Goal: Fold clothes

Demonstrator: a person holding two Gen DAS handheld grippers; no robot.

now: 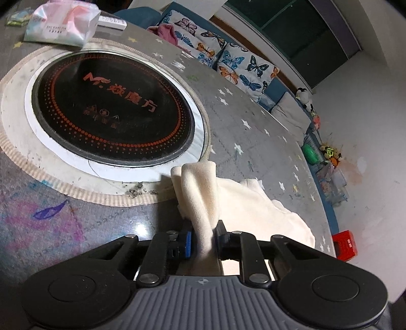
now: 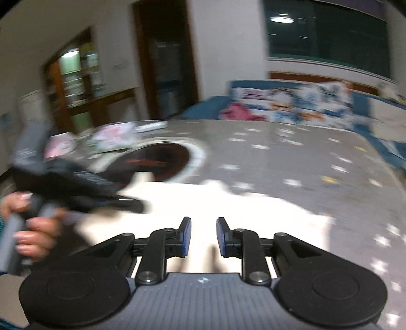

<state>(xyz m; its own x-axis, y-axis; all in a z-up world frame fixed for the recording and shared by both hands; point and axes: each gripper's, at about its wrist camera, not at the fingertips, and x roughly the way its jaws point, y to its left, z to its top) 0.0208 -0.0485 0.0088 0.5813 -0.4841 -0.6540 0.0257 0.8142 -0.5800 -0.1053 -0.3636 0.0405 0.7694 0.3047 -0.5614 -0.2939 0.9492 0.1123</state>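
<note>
A cream fleece garment [image 1: 256, 205] lies on the grey star-patterned table [image 1: 253, 132]. My left gripper [image 1: 203, 241] is shut on a bunched fold of the cream garment, which stands up twisted between its fingers. In the blurred right wrist view the same garment [image 2: 228, 213] spreads white across the table. My right gripper [image 2: 203, 237] is open and empty, hovering just above the cloth. The left gripper [image 2: 132, 204] shows at the left of that view, held by a hand, at the garment's left edge.
A round black induction hob [image 1: 111, 111] with a white ring is set in the table. Tissue packs [image 1: 63, 22] lie at the far edge. A blue sofa with butterfly cushions [image 1: 228, 58] and toys runs behind the table. A red crate [image 1: 345, 245] stands on the floor.
</note>
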